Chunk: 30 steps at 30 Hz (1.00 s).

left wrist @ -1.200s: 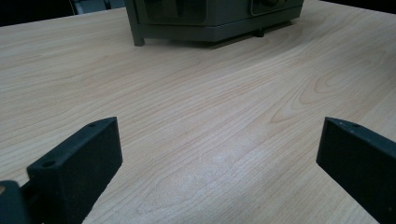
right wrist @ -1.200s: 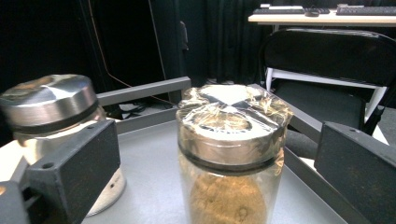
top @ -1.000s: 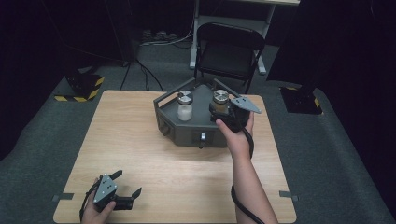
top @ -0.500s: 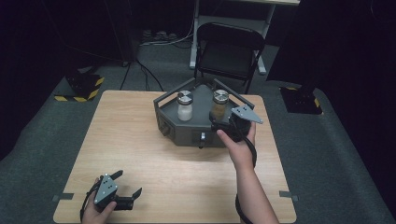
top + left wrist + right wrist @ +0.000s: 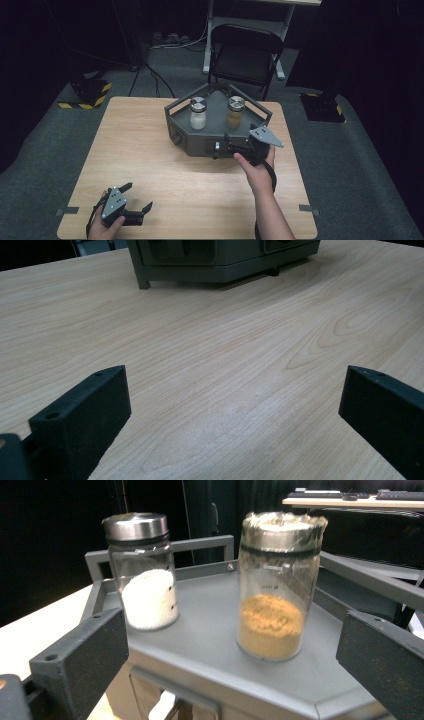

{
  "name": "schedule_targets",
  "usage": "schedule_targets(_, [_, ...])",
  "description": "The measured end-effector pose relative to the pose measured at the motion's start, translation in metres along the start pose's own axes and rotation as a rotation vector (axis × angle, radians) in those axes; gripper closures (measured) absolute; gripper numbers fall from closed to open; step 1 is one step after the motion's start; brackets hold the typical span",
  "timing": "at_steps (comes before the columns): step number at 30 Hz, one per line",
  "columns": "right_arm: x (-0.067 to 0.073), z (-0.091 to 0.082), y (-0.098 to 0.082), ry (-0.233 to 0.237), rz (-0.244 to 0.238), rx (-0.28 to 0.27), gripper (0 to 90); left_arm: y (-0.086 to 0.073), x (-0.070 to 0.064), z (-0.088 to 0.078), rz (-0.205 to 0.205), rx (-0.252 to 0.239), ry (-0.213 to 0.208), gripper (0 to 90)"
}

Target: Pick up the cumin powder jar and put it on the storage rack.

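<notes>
High view: the grey stand [image 5: 200, 141] sits on the wooden table [image 5: 125, 150], a little toward 1 o'clock from the table's middle. On its deck stand two jars: the white-powder jar [image 5: 198, 113] at 11 o'clock of the deck and the brown-powder jar [image 5: 235, 112] at 1 o'clock. The right gripper [image 5: 239, 145] hovers at the stand's front edge, at 5 o'clock of the brown jar, apart from it. The left gripper [image 5: 136, 200] rests low at 7 o'clock of the table, well apart from the stand, with its jaws spread. Behind the table, at 12 o'clock, stands a folding chair [image 5: 245, 55]; it does not hinder the work.

Left gripper view: the jaws are wide apart over bare wood, holding nothing. The stand's base [image 5: 220, 265] is far ahead at 12 o'clock.

Right gripper view: the jaws are spread wide and empty. The brown-powder jar [image 5: 276, 585] is straight ahead, slightly toward 1 o'clock, and the white-powder jar [image 5: 144, 570] stands at 10 o'clock, apart from it. I judge that the step is reaching for the brown jar. To do it well, the gripper should go forward level and centred on the glass body, below the foil-covered top [image 5: 282, 527], and close gently. The stand's rail [image 5: 370, 580] at 3 o'clock is near the right jaw's path and could catch it; the white jar leaves enough room.
</notes>
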State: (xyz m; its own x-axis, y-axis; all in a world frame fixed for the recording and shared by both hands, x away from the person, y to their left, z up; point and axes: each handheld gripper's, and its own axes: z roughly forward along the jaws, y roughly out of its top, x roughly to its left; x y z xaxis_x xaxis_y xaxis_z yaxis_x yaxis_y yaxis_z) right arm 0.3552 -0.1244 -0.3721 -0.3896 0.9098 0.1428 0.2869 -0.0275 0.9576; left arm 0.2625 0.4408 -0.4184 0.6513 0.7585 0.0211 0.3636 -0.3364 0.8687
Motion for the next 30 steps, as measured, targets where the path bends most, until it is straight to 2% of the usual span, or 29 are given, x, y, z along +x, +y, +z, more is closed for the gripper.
schedule_targets(19, [0.007,-0.029,-0.030,0.021,-0.033,0.029,0.3,0.001,-0.001,0.001,0.009,0.008,-0.003,0.6])
schedule_targets(30, [0.013,-0.042,-0.048,0.050,-0.041,0.053,0.3,0.002,-0.002,0.001,0.010,0.008,-0.002,0.6])
